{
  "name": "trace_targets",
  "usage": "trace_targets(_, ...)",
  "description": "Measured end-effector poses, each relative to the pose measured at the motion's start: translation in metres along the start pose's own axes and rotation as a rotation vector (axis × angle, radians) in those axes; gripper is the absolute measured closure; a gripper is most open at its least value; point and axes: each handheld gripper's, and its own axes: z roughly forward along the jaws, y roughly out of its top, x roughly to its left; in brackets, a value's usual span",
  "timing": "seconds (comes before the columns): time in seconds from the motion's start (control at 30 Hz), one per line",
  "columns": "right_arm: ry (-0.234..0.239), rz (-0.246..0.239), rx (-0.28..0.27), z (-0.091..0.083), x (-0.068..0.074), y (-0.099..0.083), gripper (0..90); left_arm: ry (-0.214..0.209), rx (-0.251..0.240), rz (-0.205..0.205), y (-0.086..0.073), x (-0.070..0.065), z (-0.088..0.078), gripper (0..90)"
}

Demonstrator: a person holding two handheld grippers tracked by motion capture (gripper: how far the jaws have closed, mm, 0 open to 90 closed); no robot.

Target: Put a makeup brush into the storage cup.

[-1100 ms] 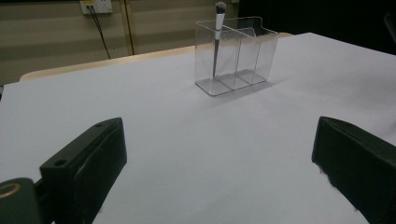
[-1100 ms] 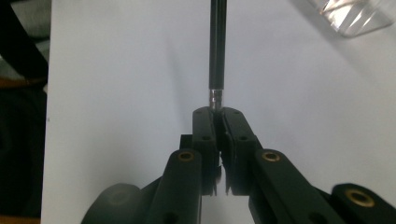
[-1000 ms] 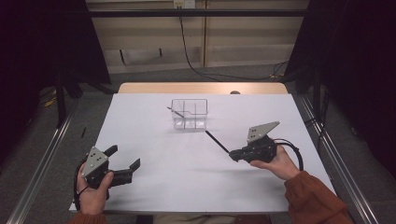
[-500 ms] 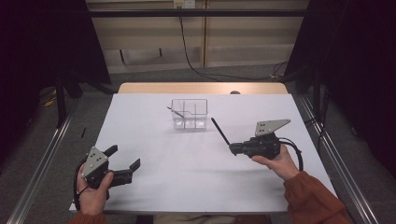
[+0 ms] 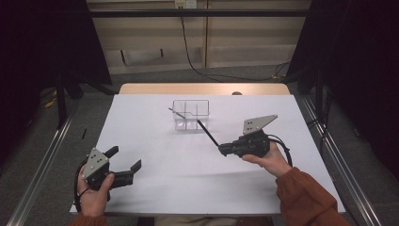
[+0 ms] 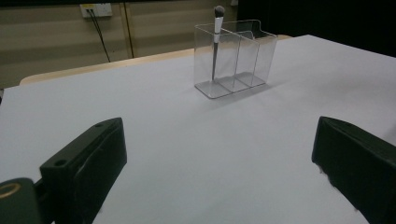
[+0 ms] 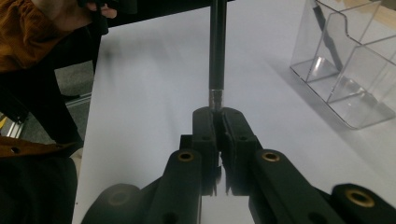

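Note:
A clear plastic organizer with several compartments stands at the table's far middle, also seen in the left gripper view and the right gripper view. A silver-handled makeup brush leans in its left compartment. My right gripper is shut on a second brush with a long black handle, gripped beside its silver band. Its free end points at the organizer's front. My left gripper rests open at the near left, jaws wide with nothing between them.
A white sheet covers the table, with a wooden edge at the far side. Metal rails run along both sides. A black cable hangs behind the table. An orange sleeve comes in at the near right.
My right gripper has lifted and shifted left, swinging the black brush's free end up against the organizer's front. The left gripper has stayed put.

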Motion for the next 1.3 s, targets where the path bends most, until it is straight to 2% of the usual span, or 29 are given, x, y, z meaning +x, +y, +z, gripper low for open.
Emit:
trace_targets(0.17,0.016,-0.024,0.034,0.005,0.003,0.010,84.8,-0.005,-0.002,0.000,0.000,-0.001,0.000,3.2)
trace_targets(0.37,0.008,-0.083,0.143,0.009,0.007,0.017,84.8,-0.005,0.000,0.001,0.000,0.000,0.000,3.2)
trace_targets(0.47,0.017,-0.095,0.174,0.009,0.008,0.020,84.8,-0.007,-0.002,-0.003,0.000,-0.001,0.001,3.3)
trace_targets(0.57,0.033,-0.119,0.218,0.010,0.009,0.022,84.8,-0.026,0.008,0.021,0.000,-0.003,0.002,3.1)
trace_targets(0.67,0.042,-0.121,0.258,0.013,0.007,0.023,84.8,-0.036,0.007,0.030,0.002,-0.005,0.003,3.1)
trace_targets(0.77,0.049,-0.125,0.318,0.018,0.006,0.024,84.8,-0.038,0.005,0.014,0.001,-0.004,0.003,3.1)
trace_targets(0.9,0.039,-0.188,0.410,0.024,0.009,0.026,84.9,-0.038,0.004,0.015,0.001,-0.004,0.003,3.2)
trace_targets(0.97,0.037,-0.203,0.442,0.027,0.011,0.029,84.9,-0.037,0.006,0.019,0.001,-0.004,0.003,3.2)
trace_targets(1.03,0.039,-0.214,0.469,0.028,0.012,0.031,84.8,-0.040,0.005,0.022,0.002,-0.004,0.003,3.3)
trace_targets(1.13,0.045,-0.222,0.516,0.030,0.012,0.035,84.9,-0.067,0.004,0.033,0.003,-0.005,0.002,3.5)
trace_targets(1.3,0.047,-0.239,0.608,0.036,0.012,0.034,84.9,-0.073,0.011,0.042,0.003,-0.006,0.003,3.8)
